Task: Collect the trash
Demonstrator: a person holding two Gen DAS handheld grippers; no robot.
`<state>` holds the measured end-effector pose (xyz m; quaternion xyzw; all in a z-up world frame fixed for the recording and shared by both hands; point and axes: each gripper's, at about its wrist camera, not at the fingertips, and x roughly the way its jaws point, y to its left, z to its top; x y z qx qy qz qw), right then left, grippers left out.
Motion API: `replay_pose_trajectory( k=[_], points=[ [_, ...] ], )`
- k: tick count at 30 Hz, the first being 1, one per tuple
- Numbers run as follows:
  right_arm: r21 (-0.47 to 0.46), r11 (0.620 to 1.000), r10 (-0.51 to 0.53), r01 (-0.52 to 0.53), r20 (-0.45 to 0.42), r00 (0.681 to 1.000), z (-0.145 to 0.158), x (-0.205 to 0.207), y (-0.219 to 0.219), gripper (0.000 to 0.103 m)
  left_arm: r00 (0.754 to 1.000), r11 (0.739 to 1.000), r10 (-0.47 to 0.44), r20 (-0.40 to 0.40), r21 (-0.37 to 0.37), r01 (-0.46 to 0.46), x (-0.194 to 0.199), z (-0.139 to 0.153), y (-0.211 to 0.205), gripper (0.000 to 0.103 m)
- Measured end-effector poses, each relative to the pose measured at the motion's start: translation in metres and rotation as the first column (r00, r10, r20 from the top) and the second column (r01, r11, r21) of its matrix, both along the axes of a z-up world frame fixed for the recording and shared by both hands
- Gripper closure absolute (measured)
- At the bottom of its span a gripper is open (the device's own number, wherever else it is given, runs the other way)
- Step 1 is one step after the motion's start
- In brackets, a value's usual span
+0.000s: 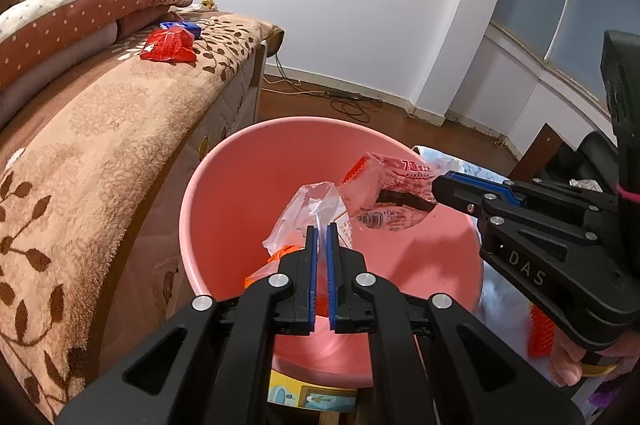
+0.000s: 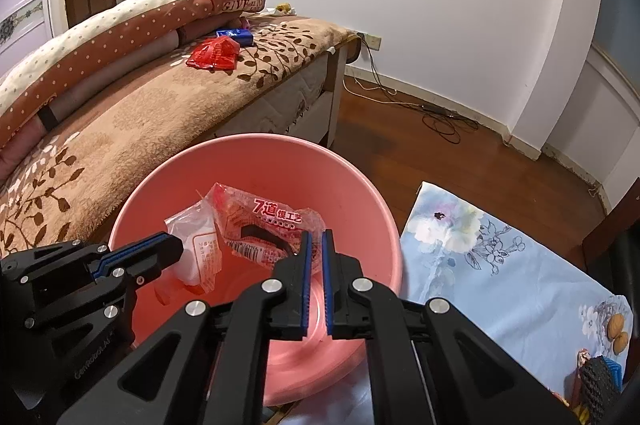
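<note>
Both grippers are hovering over the basin (image 2: 256, 161) at frame centre: left gripper (image 1: 322, 237) pinching a clear bag (image 1: 304, 213), right gripper (image 2: 316, 245) pinching a wrapper (image 2: 264, 221), positioned to drop them in.

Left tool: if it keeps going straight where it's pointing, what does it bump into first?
Probably the clear plastic bag that the left tool is pinching, then the inside wall of the pink basin behind it. Depth is hard to judge here.

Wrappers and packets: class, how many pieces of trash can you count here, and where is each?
4. A red-printed wrapper in the right gripper and a clear bag in the left gripper, both over the pink basin; a red packet and a blue packet on the bed. More may be hidden.
</note>
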<state>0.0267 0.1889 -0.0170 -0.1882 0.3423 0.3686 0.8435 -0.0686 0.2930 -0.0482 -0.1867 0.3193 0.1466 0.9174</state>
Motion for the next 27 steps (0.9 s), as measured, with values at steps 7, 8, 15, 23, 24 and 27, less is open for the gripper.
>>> replay_pose_trajectory(
  k=[7, 8, 15, 23, 24, 27],
  points=[
    [0.010, 1.000, -0.002, 0.002, 0.014, 1.000, 0.004, -0.003, -0.001, 0.088, 1.000, 1.000, -0.011, 0.004, 0.011, 0.011, -0.001, 0.003, -0.005, 0.090],
    [0.012, 1.000, -0.003, 0.003, 0.015, 1.000, 0.005, -0.003, -0.001, 0.082, 1.000, 1.000, -0.012, 0.005, 0.014, 0.012, -0.002, 0.004, -0.006, 0.081],
    [0.038, 0.999, -0.012, 0.010, 0.034, 0.999, 0.016, -0.008, -0.013, 0.072, 1.000, 1.000, -0.008, 0.019, 0.025, 0.007, -0.006, 0.015, -0.013, 0.071],
    [0.067, 0.997, -0.053, 0.049, 0.049, 0.997, 0.030, -0.011, -0.043, 0.071, 0.999, 0.998, -0.035, 0.038, 0.046, 0.033, -0.008, 0.033, -0.034, 0.071],
    [0.072, 0.996, -0.062, 0.058, 0.050, 0.997, 0.032, -0.011, -0.048, 0.071, 0.998, 0.998, -0.043, 0.041, 0.050, 0.041, -0.008, 0.035, -0.038, 0.071],
    [0.087, 0.993, -0.086, 0.081, 0.052, 0.995, 0.037, -0.011, -0.062, 0.070, 0.997, 0.996, -0.066, 0.049, 0.061, 0.063, -0.009, 0.042, -0.051, 0.071]
  ],
)
